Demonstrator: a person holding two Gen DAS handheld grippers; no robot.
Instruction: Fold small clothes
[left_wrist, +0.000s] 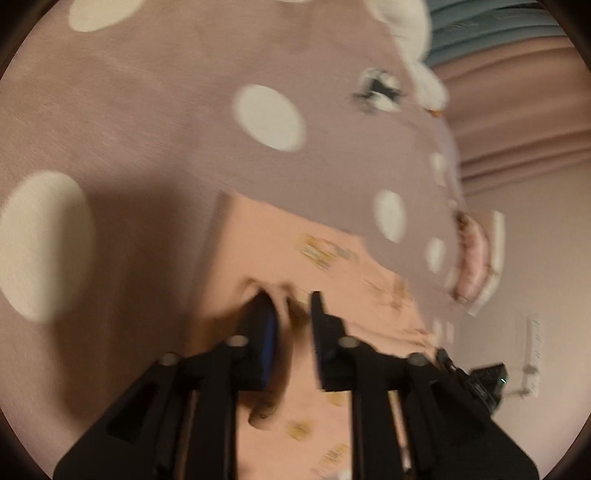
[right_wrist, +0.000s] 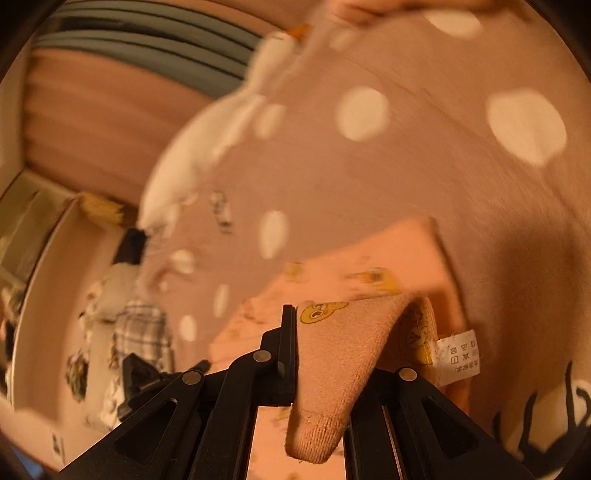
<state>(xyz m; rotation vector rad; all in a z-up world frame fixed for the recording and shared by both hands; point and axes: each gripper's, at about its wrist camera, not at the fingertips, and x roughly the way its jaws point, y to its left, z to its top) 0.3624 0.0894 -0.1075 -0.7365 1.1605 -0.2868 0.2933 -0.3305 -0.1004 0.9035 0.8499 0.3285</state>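
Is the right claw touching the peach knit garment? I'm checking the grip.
Touching. The right wrist view shows the peach knit garment draped between the right claw fingers, pressed against the left finger.
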